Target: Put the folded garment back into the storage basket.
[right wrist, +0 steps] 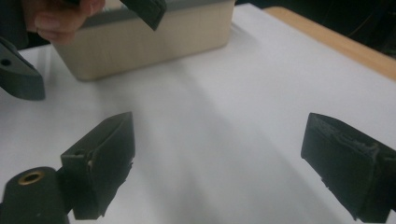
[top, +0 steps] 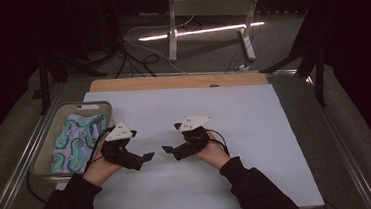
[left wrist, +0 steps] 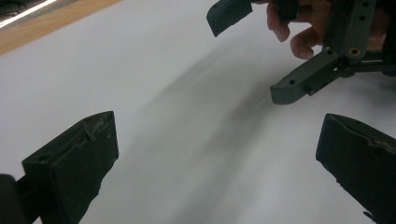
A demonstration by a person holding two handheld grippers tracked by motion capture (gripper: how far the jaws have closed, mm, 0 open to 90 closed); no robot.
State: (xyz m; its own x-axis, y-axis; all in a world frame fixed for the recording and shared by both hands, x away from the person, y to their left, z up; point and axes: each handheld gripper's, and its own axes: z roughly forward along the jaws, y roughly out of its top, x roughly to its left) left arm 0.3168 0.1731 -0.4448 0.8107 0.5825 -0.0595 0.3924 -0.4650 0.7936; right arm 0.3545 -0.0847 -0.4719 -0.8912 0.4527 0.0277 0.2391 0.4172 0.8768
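My left gripper point(top: 145, 159) rests on the white sheet point(top: 255, 129) at front centre and points right. Its jaws stand wide open in the left gripper view point(left wrist: 215, 168), with bare sheet between them. My right gripper point(top: 171, 150) faces it from the right, a short gap apart, tips almost meeting. It is open too in the right gripper view point(right wrist: 224, 168), and nothing lies between its jaws. Each gripper carries a grey three-cornered plate point(top: 193, 122) on top. The right gripper point(left wrist: 308, 79) and a hand's fingers show at the top right of the left gripper view.
A beige basket point(top: 104, 107) sits at the table's left edge, with a teal patterned cloth point(top: 76, 140) in it. The basket's wall point(right wrist: 144, 42) shows beyond the left gripper's jaw point(right wrist: 18, 79). A wooden strip point(top: 171, 81) runs along the far edge.
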